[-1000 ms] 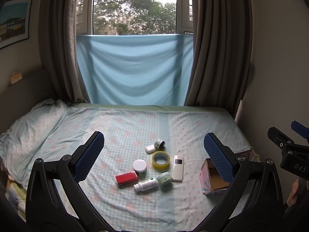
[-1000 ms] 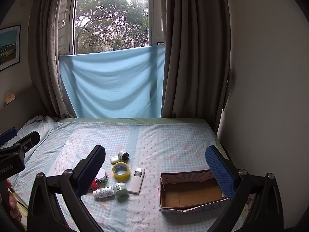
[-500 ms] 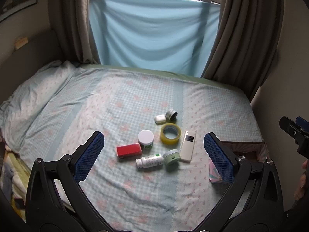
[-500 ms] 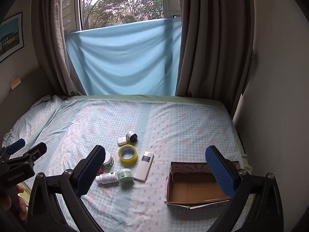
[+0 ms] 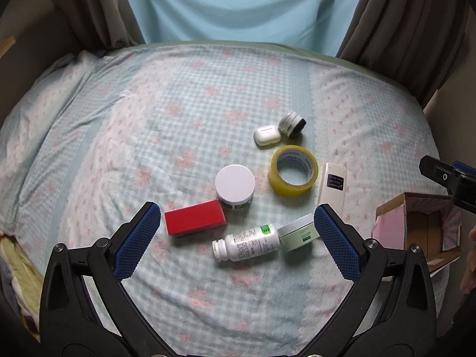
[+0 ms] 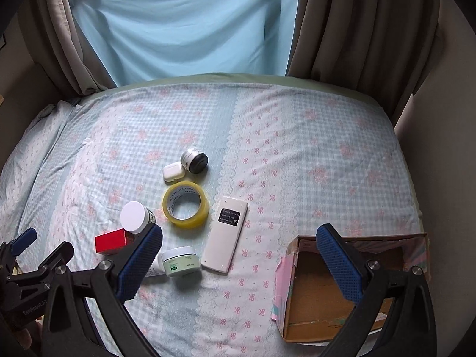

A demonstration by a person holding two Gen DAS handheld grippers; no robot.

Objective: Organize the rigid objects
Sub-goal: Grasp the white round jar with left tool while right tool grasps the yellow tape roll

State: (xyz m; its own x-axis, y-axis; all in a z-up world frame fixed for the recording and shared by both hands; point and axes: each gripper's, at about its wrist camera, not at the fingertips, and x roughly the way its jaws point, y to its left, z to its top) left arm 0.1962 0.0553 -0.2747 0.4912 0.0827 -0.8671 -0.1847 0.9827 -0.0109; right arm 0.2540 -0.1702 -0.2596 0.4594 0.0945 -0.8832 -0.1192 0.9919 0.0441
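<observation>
While you hold both tools above the bed (image 5: 148,113), its checked sheet carries everything, so take the yellow tape roll (image 5: 293,170) as your landmark. Largest after the bed is the cardboard box (image 6: 333,291), open at the top, well to the right of the tape roll and nearer you, at the bed's right edge. Your left gripper (image 5: 235,239) hangs with its blue-padded fingers (image 5: 135,239) wide apart and holding nothing, nearer you than the tape roll. Your right gripper (image 6: 238,263) is likewise spread wide and bare, one finger in front of the box.

Just right of the tape roll lies the white remote (image 6: 224,233), flat, display up. Left of the tape roll stands the white-lidded jar (image 5: 235,186), and touching that jar on its near left is the red box (image 5: 195,217). Nearer you than the tape roll, the white pill bottle (image 5: 248,244) lies on its side, its base against the small green jar (image 5: 297,232). Beyond the tape roll sit the white earbud case (image 5: 267,135) and, touching it on the right, a small tilted silver-and-black jar (image 5: 292,125).
</observation>
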